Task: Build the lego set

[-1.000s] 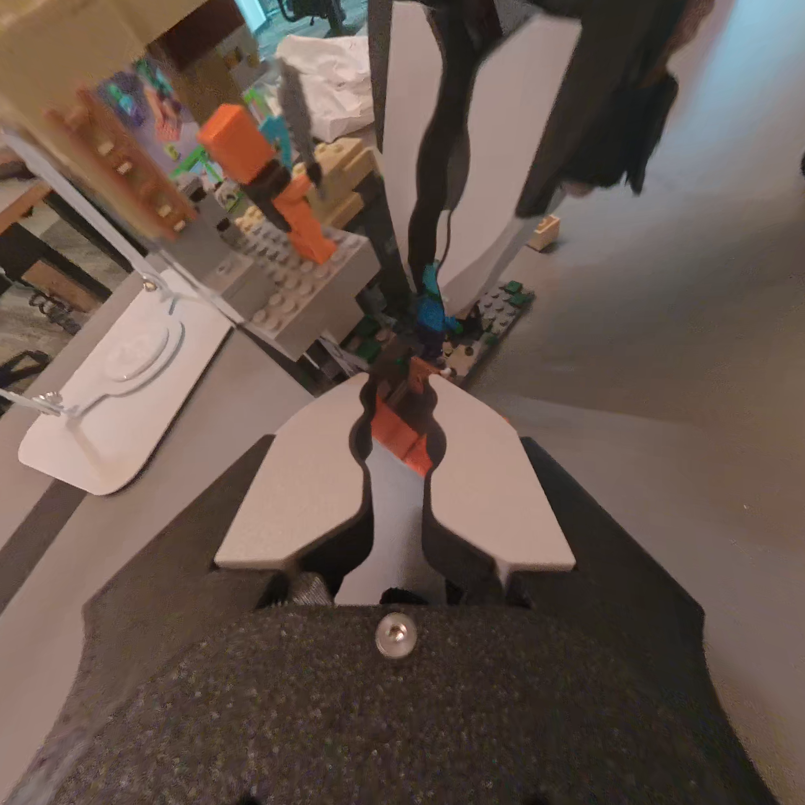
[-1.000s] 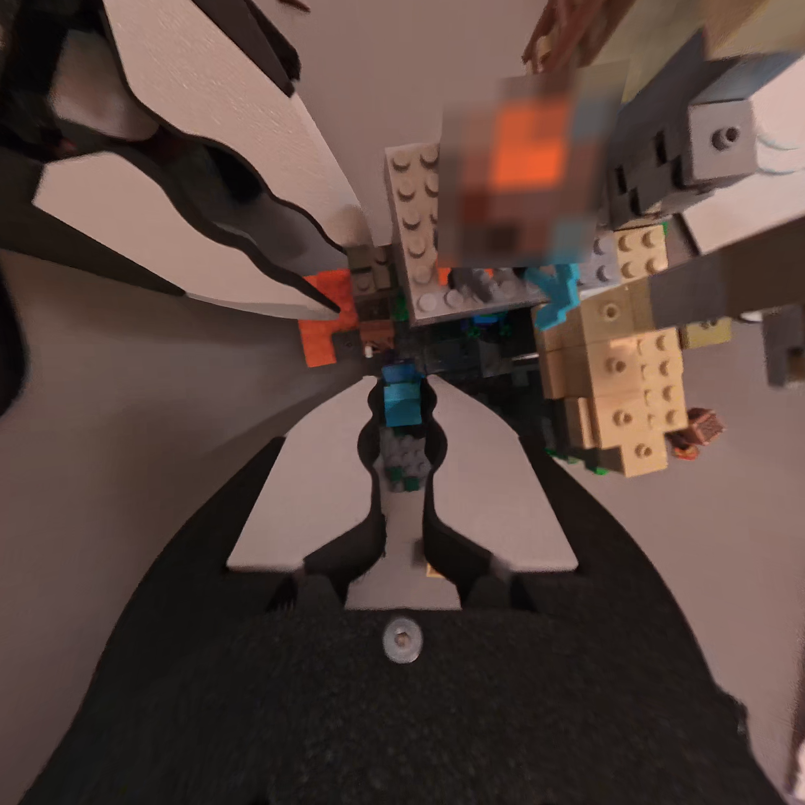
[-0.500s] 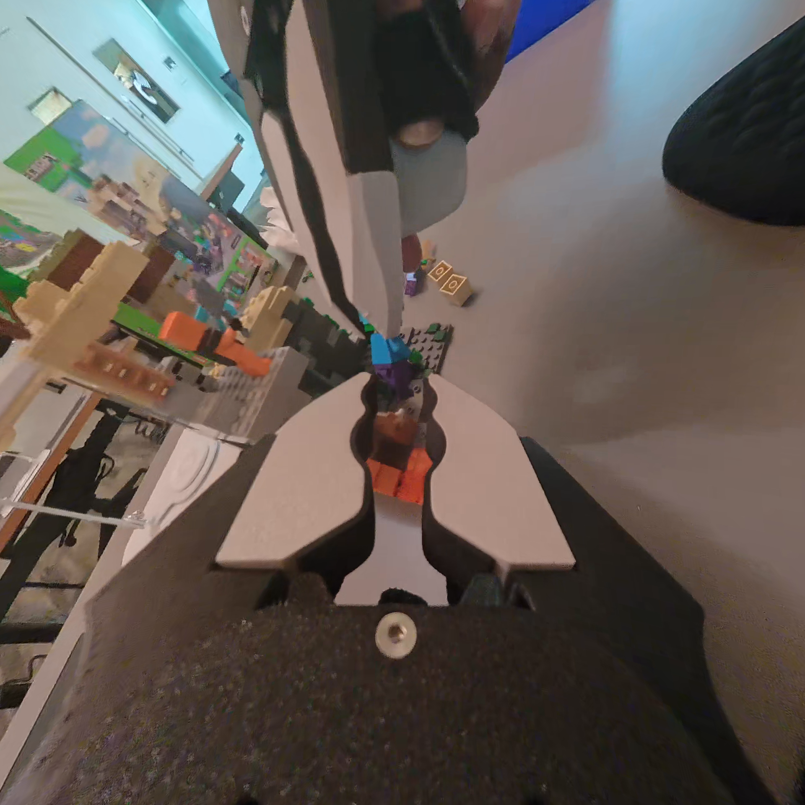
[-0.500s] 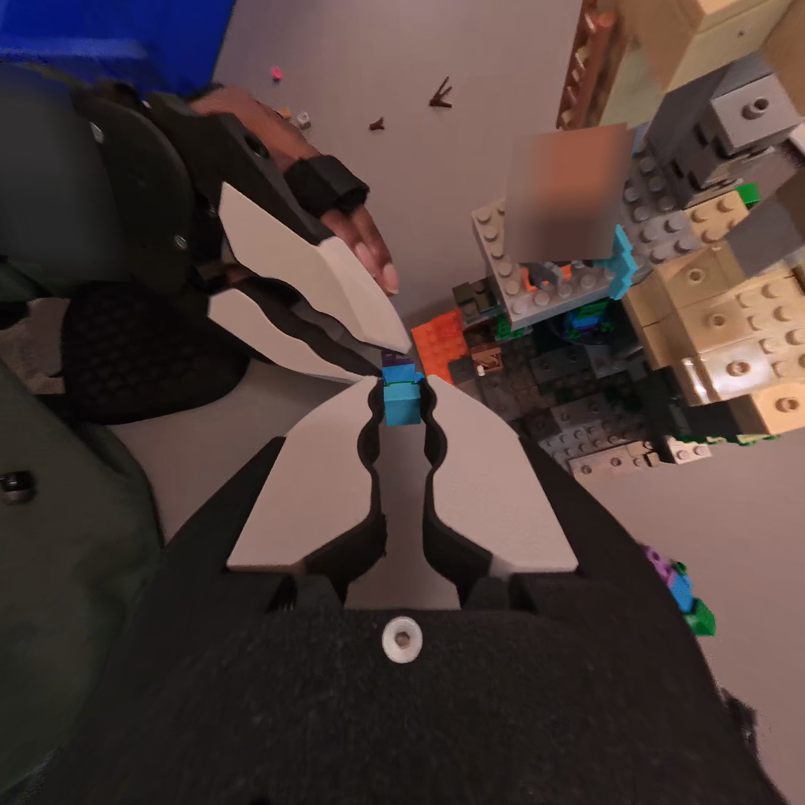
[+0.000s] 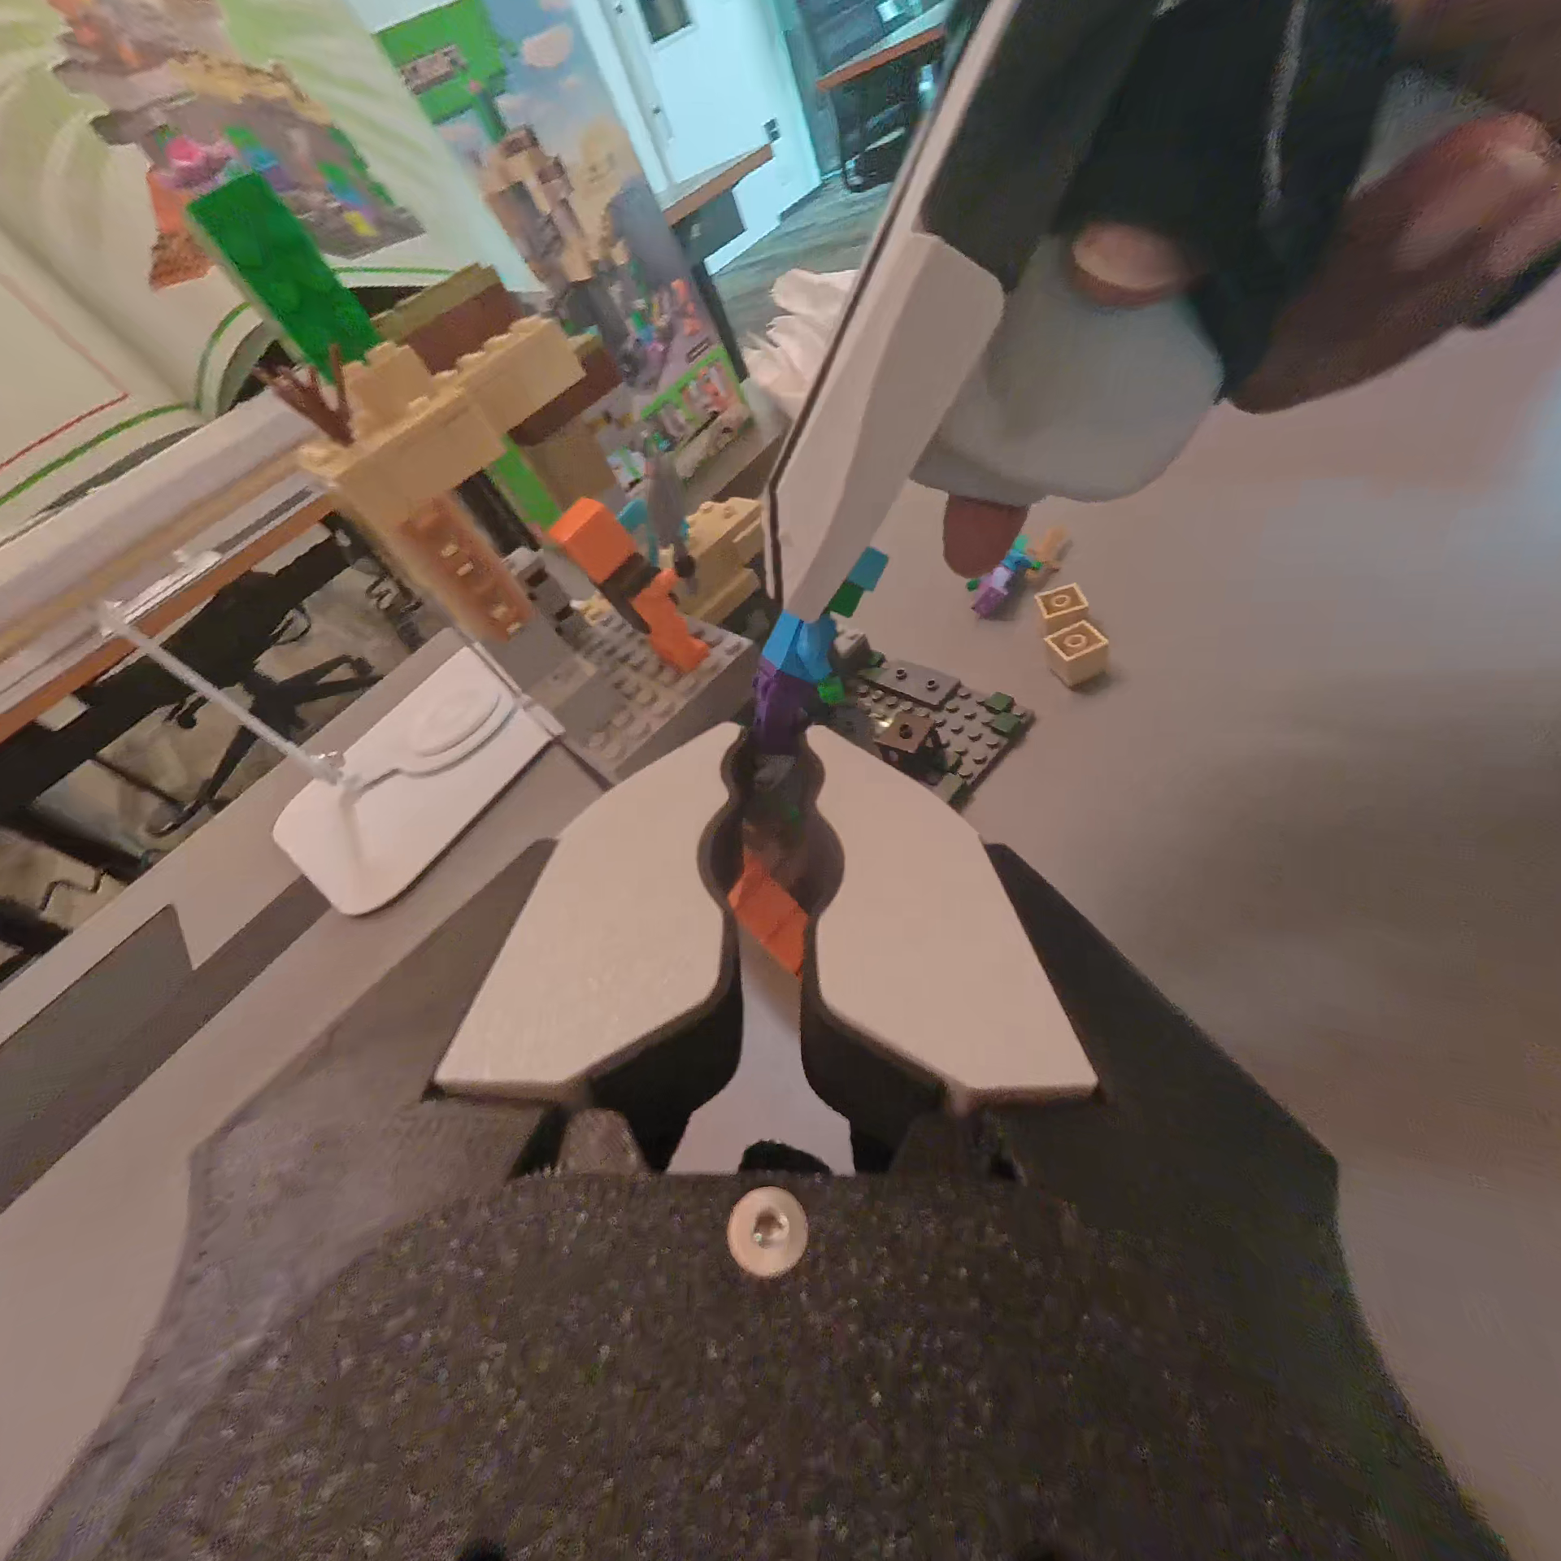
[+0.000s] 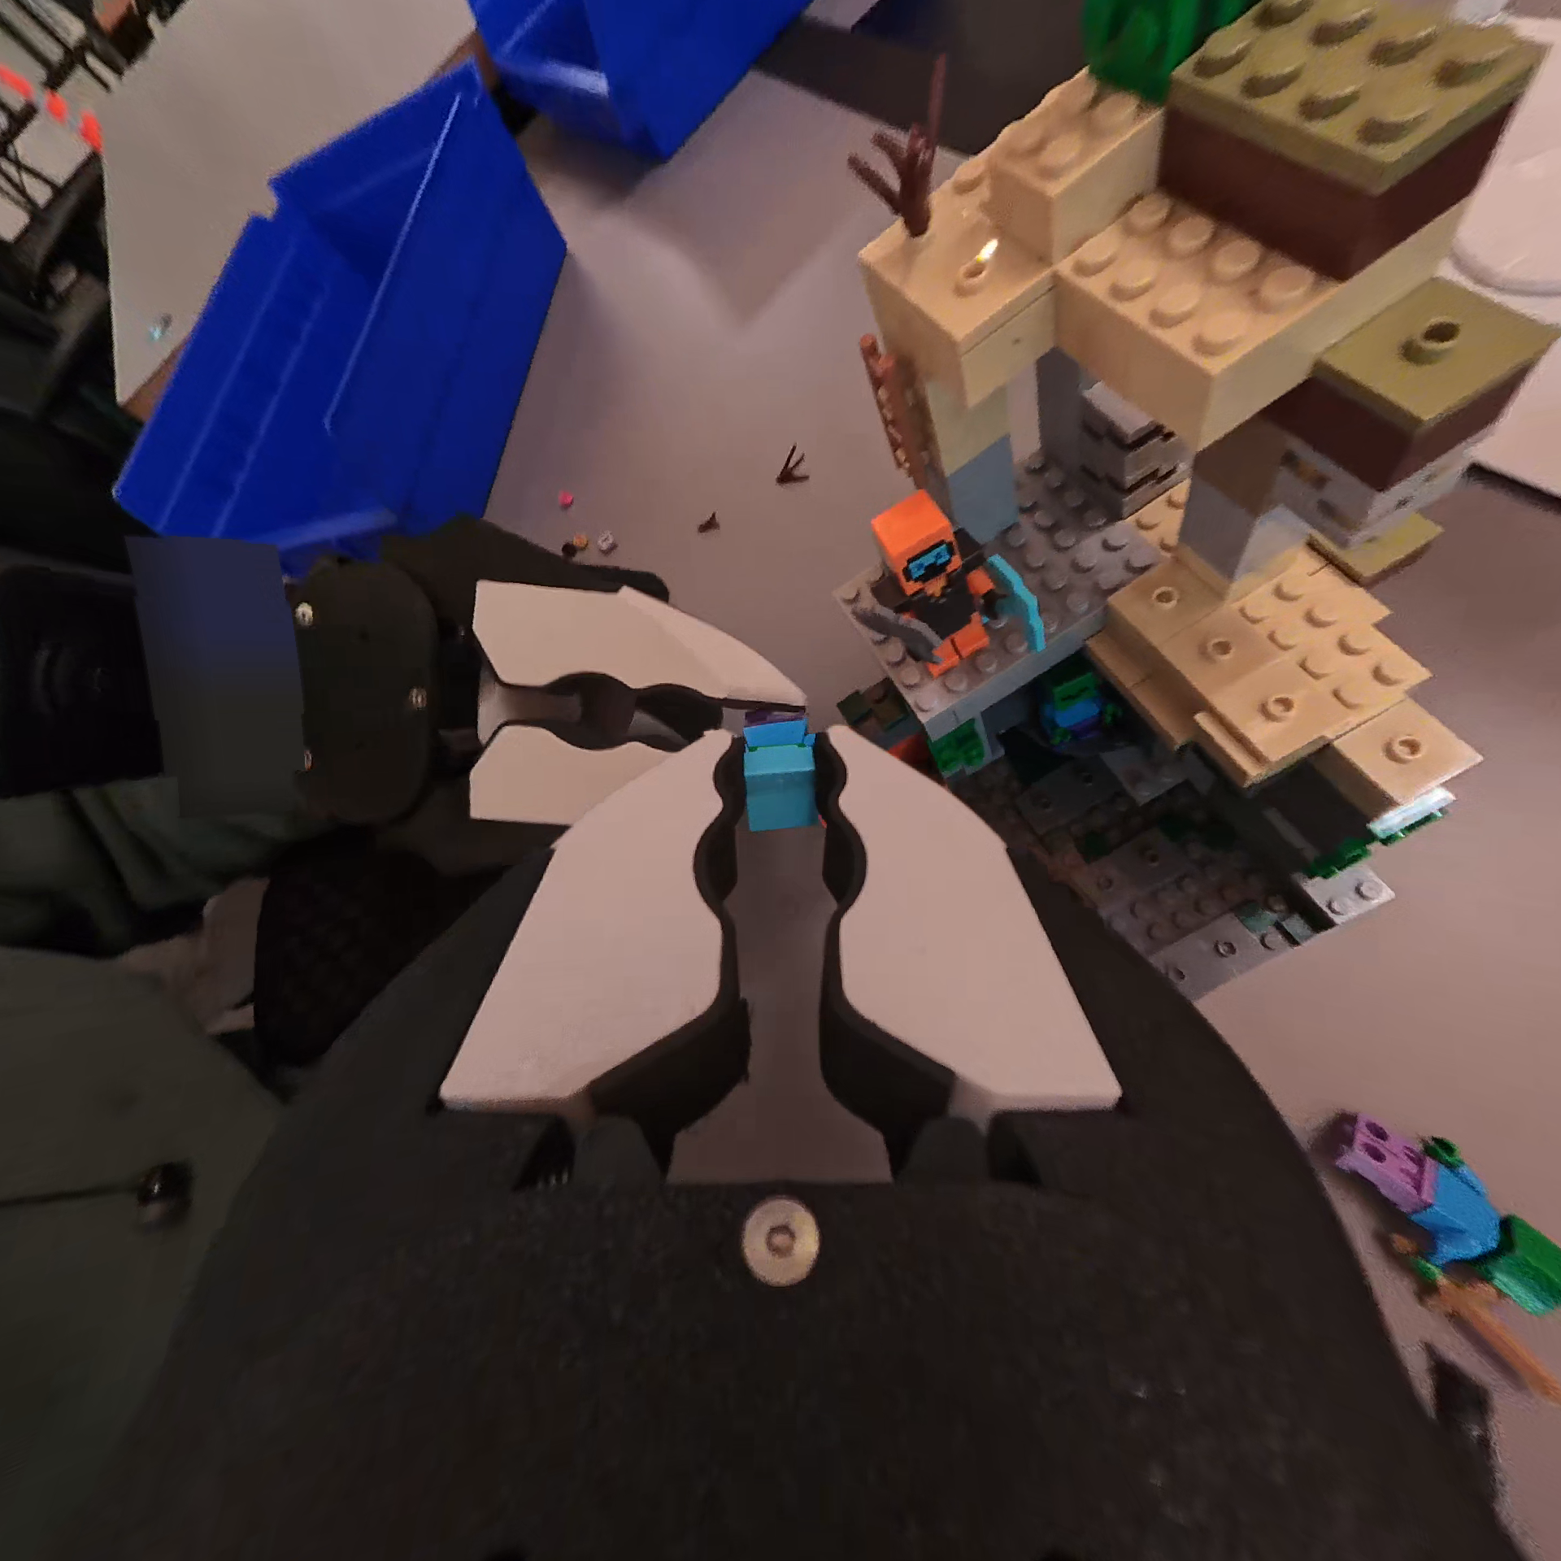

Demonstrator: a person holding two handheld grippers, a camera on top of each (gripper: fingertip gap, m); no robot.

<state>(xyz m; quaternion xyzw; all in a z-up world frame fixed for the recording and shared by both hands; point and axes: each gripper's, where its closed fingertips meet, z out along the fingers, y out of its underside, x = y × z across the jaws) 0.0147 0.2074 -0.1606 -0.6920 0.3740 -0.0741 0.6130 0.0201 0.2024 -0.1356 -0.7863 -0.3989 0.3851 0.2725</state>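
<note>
A small figure with a blue torso (image 6: pixel 779 785) and purple legs (image 5: pixel 779 701) is held in the air between both grippers, left of the build. My right gripper (image 6: pixel 777 743) is shut on the blue torso. My left gripper (image 5: pixel 773 735) is shut on the purple legs; it also shows in the right wrist view (image 6: pixel 785 705), coming in from the left. The right gripper (image 5: pixel 794 608) comes down from above in the left wrist view. The tan and grey build (image 6: pixel 1182 338) stands on the table, with an orange figure (image 6: pixel 929 591) on its grey platform (image 6: pixel 1081 574).
Blue bins (image 6: pixel 363 321) stand at the far left. A second blue and purple figure (image 6: pixel 1453 1216) lies on the table by two tan bricks (image 5: pixel 1073 642). A white stand base (image 5: pixel 414 785), the set's box (image 5: pixel 608 253) and small loose bits (image 6: pixel 591 541) are nearby. The grippers are tip to tip, or close to it.
Both grippers have drawn back and up from the low part of the build, still holding the blue and purple figure between them. Both views have swung round.
</note>
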